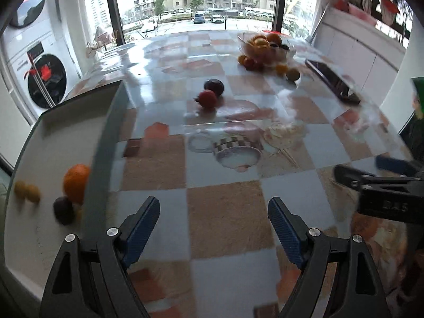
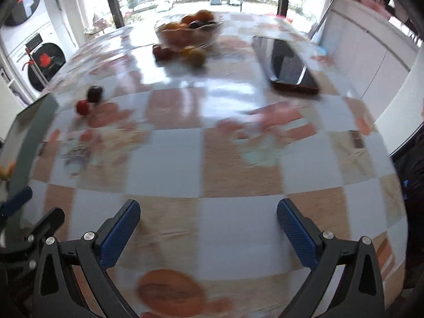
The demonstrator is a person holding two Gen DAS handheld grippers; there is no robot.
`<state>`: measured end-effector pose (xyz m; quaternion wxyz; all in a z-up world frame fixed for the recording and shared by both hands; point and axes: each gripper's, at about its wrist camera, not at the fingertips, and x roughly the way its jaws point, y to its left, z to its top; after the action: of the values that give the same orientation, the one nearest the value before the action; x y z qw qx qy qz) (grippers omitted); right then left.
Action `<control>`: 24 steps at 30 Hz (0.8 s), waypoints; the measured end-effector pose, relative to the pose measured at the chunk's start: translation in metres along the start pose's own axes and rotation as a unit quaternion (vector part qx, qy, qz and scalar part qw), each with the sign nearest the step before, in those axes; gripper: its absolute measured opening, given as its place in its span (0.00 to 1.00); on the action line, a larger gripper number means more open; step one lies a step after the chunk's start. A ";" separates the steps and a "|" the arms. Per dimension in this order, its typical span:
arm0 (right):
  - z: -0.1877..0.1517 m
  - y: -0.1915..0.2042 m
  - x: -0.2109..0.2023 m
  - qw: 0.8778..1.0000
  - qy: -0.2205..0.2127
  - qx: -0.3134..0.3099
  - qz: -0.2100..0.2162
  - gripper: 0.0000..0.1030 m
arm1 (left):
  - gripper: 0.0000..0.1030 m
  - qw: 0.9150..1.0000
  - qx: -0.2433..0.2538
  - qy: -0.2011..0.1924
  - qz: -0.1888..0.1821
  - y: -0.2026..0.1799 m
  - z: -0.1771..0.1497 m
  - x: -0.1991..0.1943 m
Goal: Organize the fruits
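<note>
A white tray [image 1: 31, 238] with a grey rim lies at the table's left edge. It holds an orange [image 1: 76, 182], a dark plum [image 1: 63, 210] and small yellow fruits [image 1: 26, 191]. A red fruit [image 1: 207, 98] and a dark plum [image 1: 214, 86] lie mid-table; both also show in the right wrist view [image 2: 82, 106] [image 2: 94, 93]. A clear bowl of fruit [image 1: 265, 45] stands at the far side, with loose fruits [image 1: 292, 74] beside it. My left gripper [image 1: 213, 212] is open and empty beside the tray. My right gripper [image 2: 208, 217] is open and empty over the near table.
A dark phone [image 2: 285, 62] lies at the far right of the checked tablecloth [image 2: 238, 164]. A washing machine [image 1: 39, 79] stands to the left beyond the table. White cabinets [image 2: 371, 53] run along the right. My right gripper shows in the left wrist view [image 1: 384, 185].
</note>
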<state>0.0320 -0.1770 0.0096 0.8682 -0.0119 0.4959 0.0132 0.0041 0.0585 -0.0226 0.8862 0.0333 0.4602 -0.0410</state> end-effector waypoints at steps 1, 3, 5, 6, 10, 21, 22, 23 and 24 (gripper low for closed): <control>-0.002 -0.001 0.000 1.000 -0.005 -0.007 -0.004 1.00 | 0.82 1.000 0.004 0.000 0.006 -0.003 0.002 0.004; -0.007 -0.002 -0.002 1.000 -0.025 -0.016 -0.004 1.00 | 0.83 1.000 -0.002 -0.006 0.006 -0.005 0.005 0.008; -0.011 -0.002 -0.002 0.999 -0.040 -0.017 -0.004 1.00 | 0.95 1.000 -0.011 -0.005 0.009 -0.004 0.006 0.011; -0.012 -0.002 -0.004 0.999 -0.044 -0.016 -0.004 1.00 | 1.00 1.000 -0.016 -0.007 0.016 -0.002 0.004 0.013; -0.012 0.000 -0.002 0.999 -0.049 -0.016 -0.004 1.00 | 1.00 0.999 -0.037 -0.014 0.005 0.002 0.000 0.018; -0.010 0.003 0.001 0.999 -0.051 -0.015 -0.004 1.00 | 1.00 0.999 -0.038 -0.014 0.005 0.000 0.000 0.019; -0.011 0.002 0.000 0.999 -0.051 -0.015 -0.004 1.00 | 1.00 0.999 -0.038 -0.014 0.005 0.001 0.000 0.019; -0.010 0.002 0.000 0.999 -0.051 -0.015 -0.004 1.00 | 1.00 0.999 -0.038 -0.014 0.005 0.001 0.000 0.019; -0.011 0.002 0.000 0.999 -0.051 -0.015 -0.004 1.00 | 1.00 0.999 -0.038 -0.014 0.005 0.001 0.000 0.019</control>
<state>0.0229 -0.1748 0.0040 0.8920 -0.0265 0.4508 0.0179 0.0153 0.0583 -0.0380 0.8936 0.0013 0.4484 -0.0195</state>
